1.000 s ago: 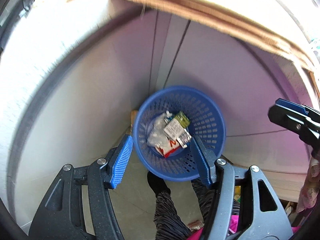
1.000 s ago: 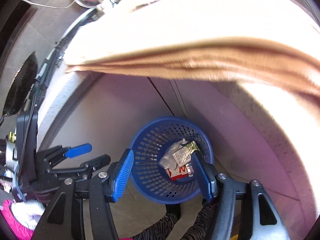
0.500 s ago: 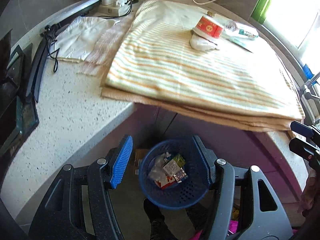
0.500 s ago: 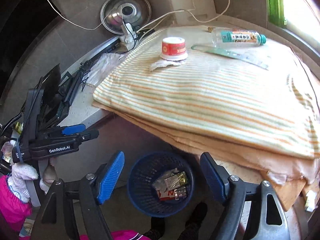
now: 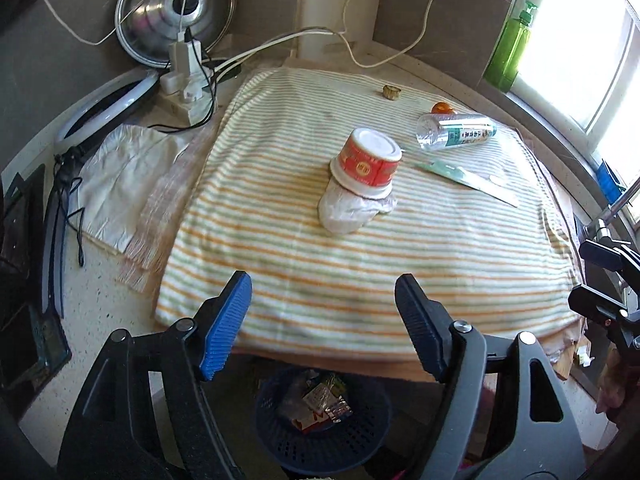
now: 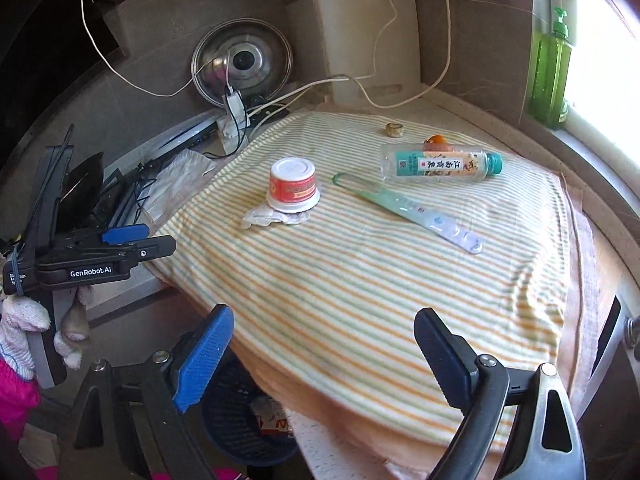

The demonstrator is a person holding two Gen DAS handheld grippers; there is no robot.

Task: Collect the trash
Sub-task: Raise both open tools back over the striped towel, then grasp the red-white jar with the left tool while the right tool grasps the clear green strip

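A blue trash basket (image 5: 352,440) with wrappers in it stands on the floor below the counter edge; it also shows in the right wrist view (image 6: 228,420). On the striped towel (image 5: 360,248) lie an upturned red-and-white cup (image 5: 370,158) on a crumpled white tissue (image 5: 344,212), a clear plastic bottle (image 5: 456,130), a flat clear strip package (image 5: 468,178), a small cap (image 5: 392,92) and an orange bit (image 5: 442,108). My left gripper (image 5: 324,320) is open and empty above the towel's front edge. My right gripper (image 6: 324,356) is open and empty too.
A steel pot lid (image 5: 172,12), a power strip with chargers and cables (image 5: 186,84), a white cloth (image 5: 124,176) and a green soap bottle (image 5: 510,46) stand around the towel. Dark devices (image 5: 20,240) sit at the far left.
Both grippers have risen from over the basket below the counter to above the countertop. The views now face the towel and the items on it.
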